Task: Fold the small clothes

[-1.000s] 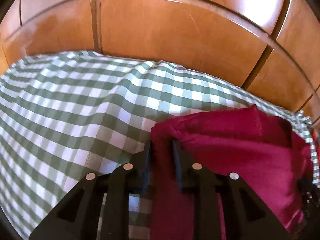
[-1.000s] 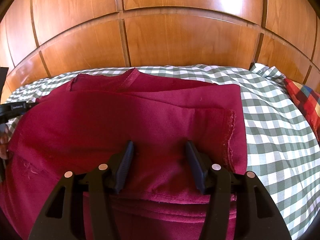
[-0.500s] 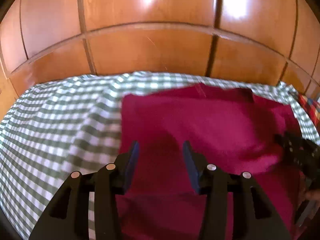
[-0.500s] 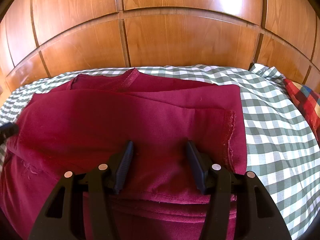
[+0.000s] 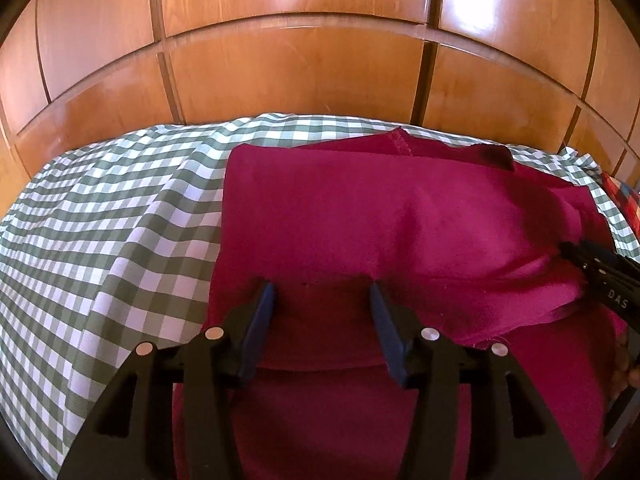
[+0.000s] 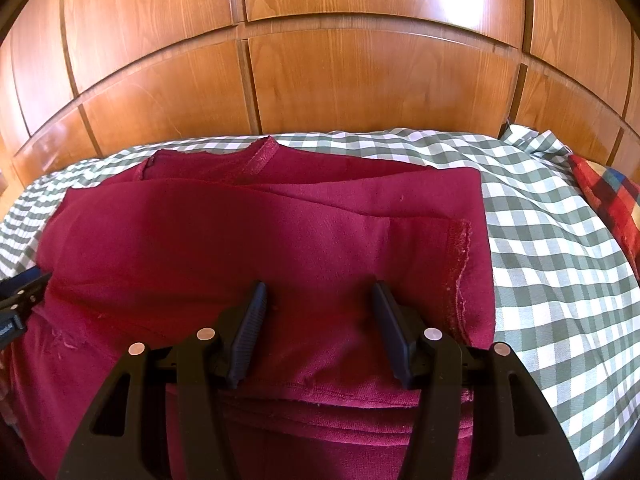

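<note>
Both my left tongs (image 5: 320,300) and right tongs (image 6: 316,300) gape over the half-folded red shirt (image 6: 260,240) mid-frame; next, I'd pinch its near hem.

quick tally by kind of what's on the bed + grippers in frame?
Maroon garment: 1
Green-and-white checked sheet: 1
Red multicolour plaid cloth: 1
Grippers: 2, left gripper and right gripper, both open over the garment
Total: 5
</note>
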Tool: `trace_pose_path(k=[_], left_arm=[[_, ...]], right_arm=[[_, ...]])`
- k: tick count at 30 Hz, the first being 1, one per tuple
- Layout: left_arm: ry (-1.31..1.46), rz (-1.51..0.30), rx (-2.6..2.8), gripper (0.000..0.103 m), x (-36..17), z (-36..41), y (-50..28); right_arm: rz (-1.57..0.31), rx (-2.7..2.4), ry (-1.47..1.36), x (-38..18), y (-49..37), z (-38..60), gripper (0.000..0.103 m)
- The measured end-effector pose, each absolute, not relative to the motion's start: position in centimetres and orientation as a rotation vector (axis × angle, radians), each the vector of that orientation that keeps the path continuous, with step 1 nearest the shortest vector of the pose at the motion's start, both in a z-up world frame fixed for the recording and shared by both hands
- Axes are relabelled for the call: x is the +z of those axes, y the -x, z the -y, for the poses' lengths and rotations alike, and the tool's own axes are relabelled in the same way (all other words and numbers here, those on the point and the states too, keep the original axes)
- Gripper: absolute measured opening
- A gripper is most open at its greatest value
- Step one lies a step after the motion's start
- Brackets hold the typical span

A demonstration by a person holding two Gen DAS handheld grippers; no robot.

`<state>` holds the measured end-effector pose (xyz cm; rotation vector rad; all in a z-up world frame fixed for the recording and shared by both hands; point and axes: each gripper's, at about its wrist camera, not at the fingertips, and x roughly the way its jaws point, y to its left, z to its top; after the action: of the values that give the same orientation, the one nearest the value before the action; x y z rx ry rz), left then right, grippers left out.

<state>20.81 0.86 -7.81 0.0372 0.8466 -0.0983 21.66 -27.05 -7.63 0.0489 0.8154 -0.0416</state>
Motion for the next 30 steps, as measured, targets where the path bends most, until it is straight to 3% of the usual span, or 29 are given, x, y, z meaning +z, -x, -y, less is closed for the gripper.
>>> trace_pose_path(k=[7,11,13,15,17,26,30], left_arm=[[-0.035,-0.850,-0.088,0.054,-7.7,-1.0,-20.8],[-0.021,-0.843,-0.087,0.067,-7.0,-1.6,-19.4],[-0.023,-0.837,-0.091,0.069,-6.7,-1.8,-18.5],[-0.022,-0.837,-0.090,0.076,-6.3,-2.2,-17.4],[-0.005,-0.849,-0.098,0.076,-6.2,-3.0,-16.0],[0.042,-0.911,-0.091,0.075,-6.8,-8.6,-8.6],[0.095,-0.963,-0.149,0.074,-7.4,-10.7,-5.1]], right_arm=[[-0.816,-0.052,-0.035,-7.6,-21.7,26.9,0.054],[-0.822,-0.061,-0.024,-7.5,-21.7,26.6,0.059],[-0.829,-0.065,-0.016,-7.3,-21.7,26.5,0.065],[-0.846,-0.068,-0.012,-6.8,-21.6,26.3,0.084],[-0.860,-0.056,-0.028,-6.2,-20.9,26.0,0.092],[-0.848,0.004,-0.103,-3.2,-12.5,28.9,0.092],[-0.933,-0.001,-0.207,-3.9,-7.8,32.8,0.092]])
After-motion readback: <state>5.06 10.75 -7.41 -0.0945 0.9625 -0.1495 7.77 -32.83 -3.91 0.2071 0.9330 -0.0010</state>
